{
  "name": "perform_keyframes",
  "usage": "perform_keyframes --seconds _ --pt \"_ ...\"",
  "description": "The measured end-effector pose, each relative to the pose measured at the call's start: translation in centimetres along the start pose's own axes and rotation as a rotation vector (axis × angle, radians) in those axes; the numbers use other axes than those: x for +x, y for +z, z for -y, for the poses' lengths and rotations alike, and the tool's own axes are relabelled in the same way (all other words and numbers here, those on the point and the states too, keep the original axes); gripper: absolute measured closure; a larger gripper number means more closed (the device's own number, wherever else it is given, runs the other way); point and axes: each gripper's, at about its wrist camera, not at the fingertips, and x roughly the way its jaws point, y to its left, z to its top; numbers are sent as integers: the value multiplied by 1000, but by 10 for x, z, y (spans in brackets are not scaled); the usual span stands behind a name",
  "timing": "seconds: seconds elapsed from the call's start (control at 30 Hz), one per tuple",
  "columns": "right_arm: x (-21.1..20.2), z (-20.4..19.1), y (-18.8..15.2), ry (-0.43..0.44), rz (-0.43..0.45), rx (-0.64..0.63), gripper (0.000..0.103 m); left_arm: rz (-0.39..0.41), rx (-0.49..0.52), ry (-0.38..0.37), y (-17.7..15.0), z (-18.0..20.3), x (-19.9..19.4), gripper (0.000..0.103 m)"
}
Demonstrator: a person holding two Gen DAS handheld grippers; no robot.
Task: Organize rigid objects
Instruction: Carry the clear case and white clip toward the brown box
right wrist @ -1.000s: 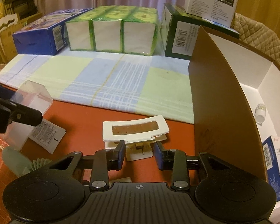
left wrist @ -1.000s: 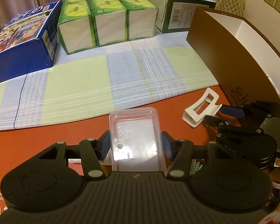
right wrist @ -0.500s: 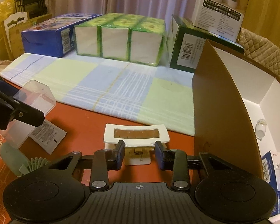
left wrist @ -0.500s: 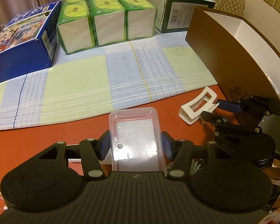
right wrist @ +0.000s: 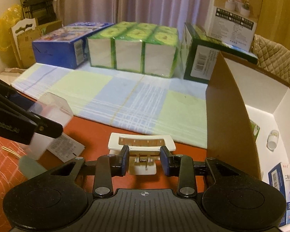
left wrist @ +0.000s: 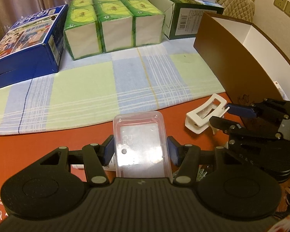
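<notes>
My left gripper (left wrist: 140,151) is shut on a clear plastic box (left wrist: 140,141) and holds it above the red table; the box also shows in the right wrist view (right wrist: 50,116). My right gripper (right wrist: 145,161) is shut on a white hair claw clip (right wrist: 142,145) and holds it off the table. The clip shows in the left wrist view (left wrist: 205,114) at the tips of the right gripper (left wrist: 220,114). A brown open box with a white inside (right wrist: 228,104) stands just right of the clip.
A checked cloth (left wrist: 98,85) covers the far table. Behind it stand a blue carton (left wrist: 27,38), green tissue packs (left wrist: 114,23) and a dark green box (left wrist: 191,19). The brown box holds a small white bottle (right wrist: 272,137) and a blue-and-white medicine box (right wrist: 282,185). A paper sachet (right wrist: 65,147) lies on the red table.
My right gripper has lifted the white clip off the table and raised it beside the brown box. My left gripper with the clear box has barely moved.
</notes>
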Motion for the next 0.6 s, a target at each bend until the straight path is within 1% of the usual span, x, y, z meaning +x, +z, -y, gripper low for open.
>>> perform_keyframes --seconds 0.37,0.6 --pt "-46 -4 15 32 87 10 72 83 -11 5 2 5 -37 50" --pt "-84 1 16 35 150 27 72 134 14 -4 6 24 -63 50"
